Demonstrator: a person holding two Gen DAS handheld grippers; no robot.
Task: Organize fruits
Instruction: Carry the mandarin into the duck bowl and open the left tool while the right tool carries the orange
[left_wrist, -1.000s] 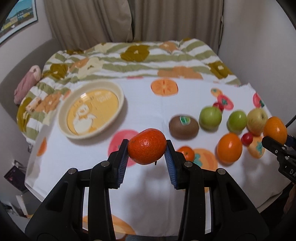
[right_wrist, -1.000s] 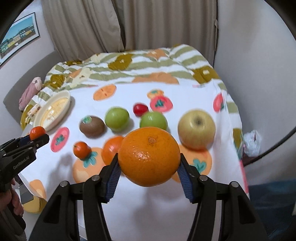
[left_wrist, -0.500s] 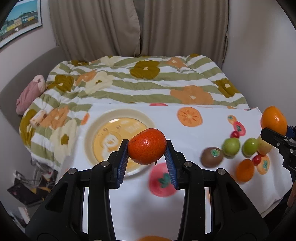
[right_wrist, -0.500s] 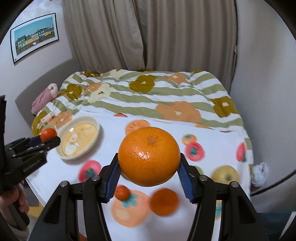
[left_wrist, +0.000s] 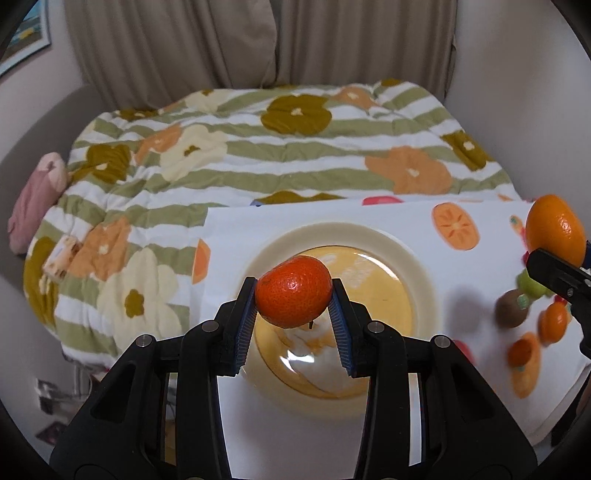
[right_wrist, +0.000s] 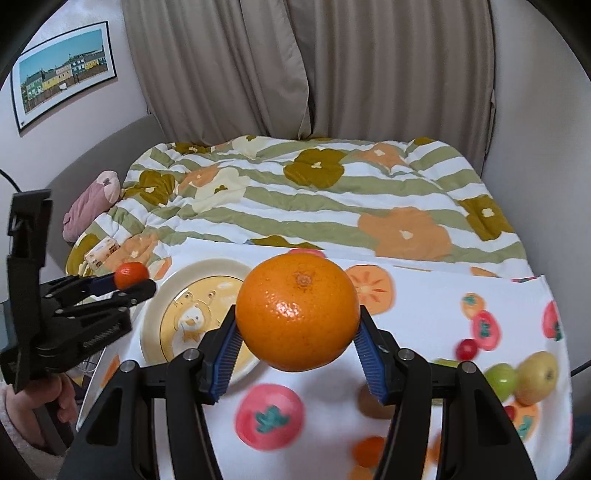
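My left gripper (left_wrist: 293, 299) is shut on a small mandarin (left_wrist: 293, 291) and holds it in the air over the cream plate with a yellow cartoon centre (left_wrist: 421, 280). The plate also shows in the right wrist view (right_wrist: 155, 314). My right gripper (right_wrist: 297, 339) is shut on a large orange (right_wrist: 297, 312), held above the white fruit-print cloth (right_wrist: 424, 306), right of the plate. The left gripper with its mandarin (right_wrist: 131, 275) shows at the left of the right wrist view. The orange (left_wrist: 554, 229) shows at the right edge of the left wrist view.
Loose fruit lies on the cloth at the right: a kiwi (left_wrist: 511, 314), an orange (left_wrist: 552, 321), green apples (right_wrist: 500, 376), a yellow apple (right_wrist: 535, 376) and a red cherry tomato (right_wrist: 466, 349). A striped flowered quilt (left_wrist: 295, 147) covers the bed behind. Curtains and walls stand beyond.
Both grippers have swung left, away from the fruit pile. The left one with the mandarin now hangs over the plate; the right one with the orange has come closer to the plate.
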